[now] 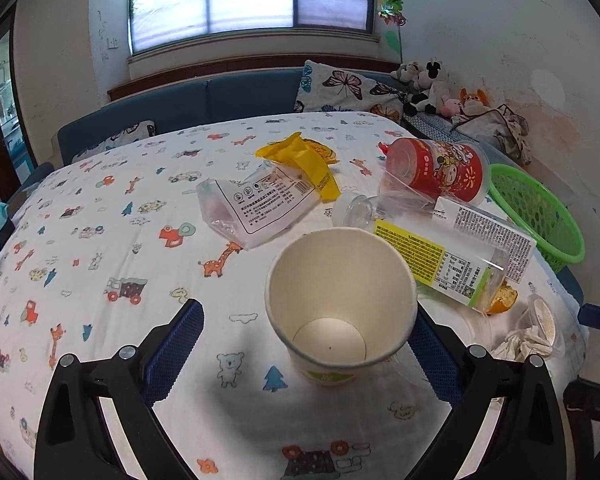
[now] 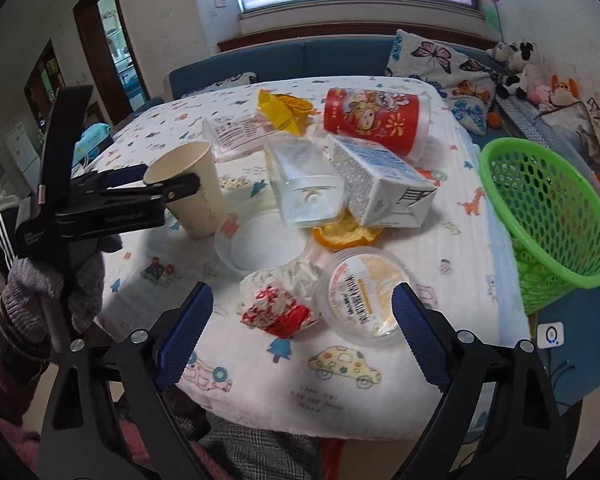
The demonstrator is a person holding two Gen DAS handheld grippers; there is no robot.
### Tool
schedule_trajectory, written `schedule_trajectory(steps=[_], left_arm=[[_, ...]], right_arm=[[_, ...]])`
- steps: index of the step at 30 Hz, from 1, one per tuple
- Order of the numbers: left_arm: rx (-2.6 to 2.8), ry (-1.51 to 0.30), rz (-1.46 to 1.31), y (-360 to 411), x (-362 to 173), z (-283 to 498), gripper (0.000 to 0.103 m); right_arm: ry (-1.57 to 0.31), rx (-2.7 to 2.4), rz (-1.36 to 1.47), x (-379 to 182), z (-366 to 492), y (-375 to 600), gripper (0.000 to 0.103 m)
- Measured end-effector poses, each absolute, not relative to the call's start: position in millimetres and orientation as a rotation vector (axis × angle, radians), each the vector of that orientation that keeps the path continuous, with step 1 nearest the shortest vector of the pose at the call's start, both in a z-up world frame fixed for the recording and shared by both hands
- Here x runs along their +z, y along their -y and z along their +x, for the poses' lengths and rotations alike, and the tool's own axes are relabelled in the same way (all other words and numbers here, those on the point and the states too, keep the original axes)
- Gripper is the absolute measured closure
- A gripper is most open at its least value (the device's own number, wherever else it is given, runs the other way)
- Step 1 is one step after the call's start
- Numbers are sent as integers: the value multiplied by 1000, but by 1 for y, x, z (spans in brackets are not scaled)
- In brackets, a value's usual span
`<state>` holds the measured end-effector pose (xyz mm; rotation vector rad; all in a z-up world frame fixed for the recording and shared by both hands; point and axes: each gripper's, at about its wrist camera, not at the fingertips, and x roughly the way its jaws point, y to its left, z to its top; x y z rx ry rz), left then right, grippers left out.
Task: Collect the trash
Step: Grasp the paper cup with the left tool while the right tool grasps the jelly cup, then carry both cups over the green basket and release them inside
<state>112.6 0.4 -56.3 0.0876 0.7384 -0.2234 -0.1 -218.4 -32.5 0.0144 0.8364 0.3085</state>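
We are at the pick-up step: our left gripper [image 1: 304, 320] straddles the upright paper cup [image 1: 340, 300] with its 2 jaws wide and not pressing yet. Our right gripper [image 2: 302, 308] hovers spread and empty over the crumpled wrapper [image 2: 278, 304]. Next we close on the cup, then carry it to the green basket [image 2: 548, 216] at 2 o'clock.

Cartoon-print tablecloth [image 1: 100, 240] (white), paper cup [image 1: 340, 300], milk carton [image 2: 384, 180], wrappers [image 1: 260, 204]
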Motion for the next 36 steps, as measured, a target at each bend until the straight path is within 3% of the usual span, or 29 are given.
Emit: schedule_trajectory(steps=[15,17,26,31,36], left_arm=[[-277,-739,89,6,-66,122,10],[-277,-745,93,6,-67,123,19],[-308,-759,71,5,-71,129,36],[-331,-758,75,7,-72,131,42],[-339,-759,64,4,-73,132,46]], right_arm=[[-894,275,-24,-55,5,246,22],[-902,288,-33,-60,8,250,24],[-924,363,-71,-71,27,254,26],[-930,396,-52,-73,35,257,33],[-926,400,-45,-72,34,259,34]])
